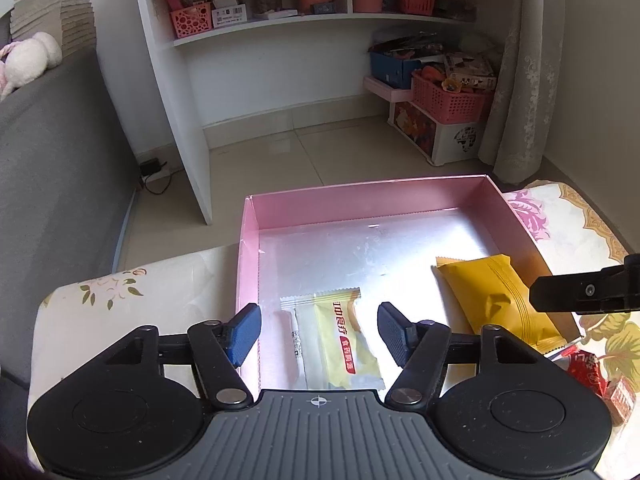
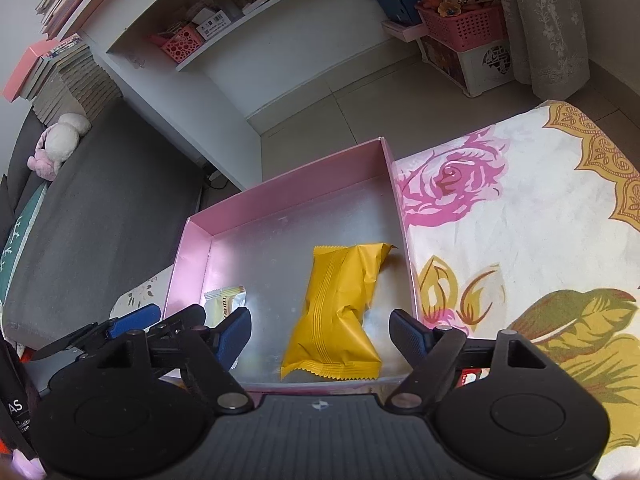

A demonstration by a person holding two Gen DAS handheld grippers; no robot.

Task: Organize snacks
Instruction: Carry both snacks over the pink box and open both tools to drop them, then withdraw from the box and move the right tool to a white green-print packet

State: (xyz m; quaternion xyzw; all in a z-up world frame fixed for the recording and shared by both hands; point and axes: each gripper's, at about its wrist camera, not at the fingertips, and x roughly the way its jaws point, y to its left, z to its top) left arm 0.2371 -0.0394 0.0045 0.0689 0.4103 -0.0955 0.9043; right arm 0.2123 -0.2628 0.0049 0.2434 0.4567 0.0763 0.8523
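A pink box [image 1: 368, 196] with a shiny silver floor sits on a floral cloth. Inside lie a pale yellow-and-white snack packet [image 1: 340, 336] at the near left and a larger orange-yellow packet [image 1: 500, 300] at the right. My left gripper [image 1: 318, 334] stands open above the pale packet, its blue pads clear of it on both sides. In the right wrist view my right gripper [image 2: 320, 340] is open over the orange-yellow packet [image 2: 340, 312], pads apart from it. The pale packet [image 2: 224, 302] and the left gripper's fingers [image 2: 136, 320] show at the left there.
Red-wrapped snacks [image 1: 592, 372] lie on the floral cloth [image 2: 520, 240] right of the box. A grey sofa [image 1: 60, 184] stands to the left, a white shelf unit [image 1: 192, 120] and pink baskets [image 1: 448, 96] beyond on the tiled floor.
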